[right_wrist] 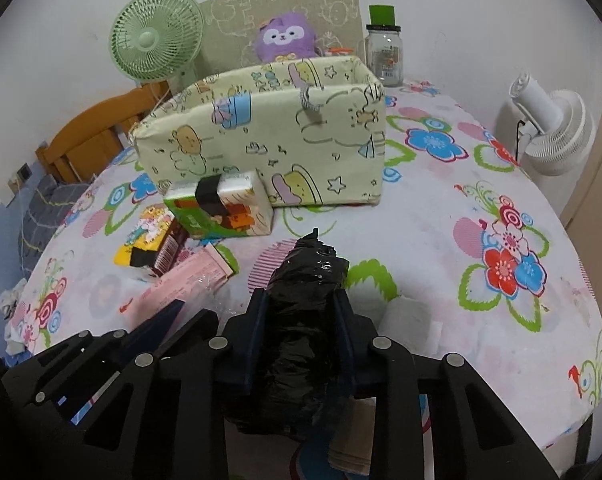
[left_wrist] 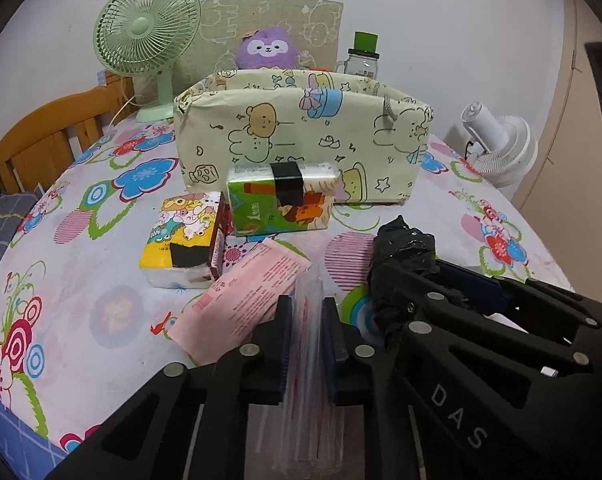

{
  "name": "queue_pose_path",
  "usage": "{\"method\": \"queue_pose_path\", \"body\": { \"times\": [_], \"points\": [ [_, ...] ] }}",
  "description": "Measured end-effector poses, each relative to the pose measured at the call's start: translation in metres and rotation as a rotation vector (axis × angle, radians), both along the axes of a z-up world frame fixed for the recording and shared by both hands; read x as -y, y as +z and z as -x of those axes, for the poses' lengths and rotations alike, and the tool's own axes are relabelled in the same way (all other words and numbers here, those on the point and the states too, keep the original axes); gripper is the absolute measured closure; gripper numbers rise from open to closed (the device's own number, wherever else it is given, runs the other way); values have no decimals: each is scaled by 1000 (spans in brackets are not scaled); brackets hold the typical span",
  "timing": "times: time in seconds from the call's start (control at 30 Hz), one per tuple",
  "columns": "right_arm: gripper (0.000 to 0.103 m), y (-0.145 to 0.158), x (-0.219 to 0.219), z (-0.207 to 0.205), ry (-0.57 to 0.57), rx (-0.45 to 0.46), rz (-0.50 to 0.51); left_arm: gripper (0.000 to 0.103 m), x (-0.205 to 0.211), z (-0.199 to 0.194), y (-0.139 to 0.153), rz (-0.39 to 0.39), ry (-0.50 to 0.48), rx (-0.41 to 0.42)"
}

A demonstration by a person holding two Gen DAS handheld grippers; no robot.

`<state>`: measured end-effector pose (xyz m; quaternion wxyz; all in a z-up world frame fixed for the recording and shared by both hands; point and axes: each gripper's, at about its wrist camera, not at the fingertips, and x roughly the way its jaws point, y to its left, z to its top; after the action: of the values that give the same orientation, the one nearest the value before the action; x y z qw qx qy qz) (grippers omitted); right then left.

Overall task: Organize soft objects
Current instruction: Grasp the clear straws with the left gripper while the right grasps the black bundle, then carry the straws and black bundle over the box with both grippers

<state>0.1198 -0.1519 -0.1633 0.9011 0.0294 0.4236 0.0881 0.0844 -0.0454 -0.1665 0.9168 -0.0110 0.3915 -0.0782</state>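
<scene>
Left gripper (left_wrist: 307,312): we pinch the clear plastic sleeve of the pink flat packet (left_wrist: 243,300).
Right gripper (right_wrist: 301,310): we clamp the crumpled black plastic bag roll (right_wrist: 301,320), long axis pointing forward.
Cream cartoon-print fabric bin (right_wrist: 261,132): straight ahead, past the tissue packs, open-topped; we judge both grippers about equally near.

Both views are evenly lit by soft indoor light, apparently from overhead, with short, faint shadows under the fabric box (left_wrist: 301,140) and the tissue packs. Fisheye distortion is strong: the table edge bows, and the corners of each frame fall to black vignette. Small glare spots show on the black plastic bundle (right_wrist: 301,300); the clear wrapper (left_wrist: 307,360) at lower centre of the left view is blurred, its contents hard to resolve.
</scene>
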Motion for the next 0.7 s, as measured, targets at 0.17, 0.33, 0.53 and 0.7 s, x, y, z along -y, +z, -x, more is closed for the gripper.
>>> {"method": "queue_pose_path", "body": {
  "times": [0.17, 0.33, 0.53, 0.7],
  "points": [
    [68, 8, 2, 1, -2, 15, -1, 93, 1, 0, 7, 1, 1, 13],
    [68, 21, 4, 3, -6, 40, -7, 93, 3, 2, 19, 1, -1, 35],
    [68, 40, 5, 7, -11, 79, -6, 93, 5, 5, 37, 9, -4, 64],
    [68, 58, 7, 11, -16, 111, -5, 93, 5, 6, 52, 11, -8, 89]
  ]
}}
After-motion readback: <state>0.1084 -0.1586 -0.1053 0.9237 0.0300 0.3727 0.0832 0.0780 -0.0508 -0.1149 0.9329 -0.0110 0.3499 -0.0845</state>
